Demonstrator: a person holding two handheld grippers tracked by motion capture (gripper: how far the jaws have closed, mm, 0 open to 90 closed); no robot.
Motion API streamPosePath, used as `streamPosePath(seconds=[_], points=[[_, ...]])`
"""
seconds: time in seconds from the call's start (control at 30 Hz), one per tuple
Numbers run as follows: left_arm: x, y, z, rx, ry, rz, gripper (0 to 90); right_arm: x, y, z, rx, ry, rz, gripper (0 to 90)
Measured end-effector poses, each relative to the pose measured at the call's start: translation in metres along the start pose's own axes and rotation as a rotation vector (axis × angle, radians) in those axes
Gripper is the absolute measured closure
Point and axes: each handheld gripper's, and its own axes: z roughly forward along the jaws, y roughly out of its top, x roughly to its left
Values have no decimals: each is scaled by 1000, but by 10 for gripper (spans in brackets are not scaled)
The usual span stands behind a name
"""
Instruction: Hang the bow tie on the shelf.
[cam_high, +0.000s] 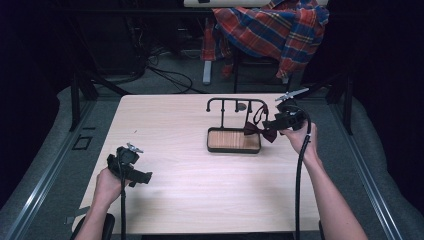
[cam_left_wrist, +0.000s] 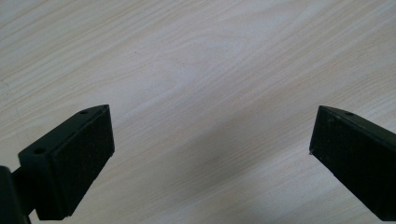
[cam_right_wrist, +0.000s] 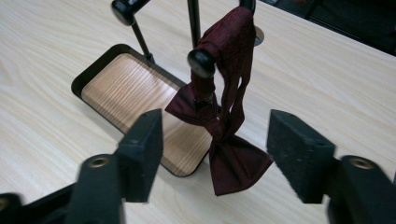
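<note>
High view. Pale wood desk (cam_high: 190, 165), long side toward the person. Right of centre stands a black stand (cam_high: 235, 107): a rail on thin posts with knobbed pegs, rising from a dark-rimmed tray (cam_high: 233, 140) with a wood-grain floor. A dark red bow tie (cam_high: 261, 130) hangs from the right end of the rail, its bow low beside the tray's right edge. Right hand-held gripper (cam_high: 272, 124) is held up at that bow, jaws pointing left toward the stand; cable trails down along the forearm. Left hand-held gripper (cam_high: 145, 177) is held low over the near left part of the desk, well apart from the stand. Beyond the desk: grey floor, loose cables, a chair draped with a red-and-blue plaid cloth (cam_high: 272, 25).

Left gripper view. Left hand-held gripper (cam_left_wrist: 210, 135) with jaws spread wide, nothing between them. Bare desk (cam_left_wrist: 201, 70) surface beneath, light grain running diagonally.

Right gripper view. Right hand-held gripper (cam_right_wrist: 215, 142) with jaws parted, one either side of the bow tie (cam_right_wrist: 229, 154). The pads stand clear of the cloth. The tie's strap loops over a peg of the stand (cam_right_wrist: 201, 63); the bow hangs below, its lower wing over the tray's near corner and the desk (cam_right_wrist: 56, 93). Tray (cam_right_wrist: 91, 74) lies left and behind, empty wood-grain floor showing.
</note>
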Motion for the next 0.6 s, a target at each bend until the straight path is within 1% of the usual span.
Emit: streamPosePath(seconds=[0.07, 0.13, 0.2, 0.33, 0.37, 0.43, 0.6], points=[[0, 0, 0, 1, 0, 3, 1, 2, -1, -3, 5, 4, -7, 325], [0, 0, 0, 2, 0, 3, 1, 4, -2, -6, 35, 31, -15, 273], [0, 0, 0, 0, 1, 3, 1, 6, -3, -8, 45, 42, -24, 247], [0, 0, -1, 1, -1, -5, 1, 11, -5, -12, 56, 47, -38, 182], [0, 0, -1, 2, -2, -4, 1, 12, -6, -13, 49, 50, -38, 167], [0, 0, -1, 1, -2, -2, 1, 14, -8, -15, 60, 54, -43, 155], [0, 0, -1, -2, 1, -3, 1, 15, -16, -19, 72, 56, -39, 141]])
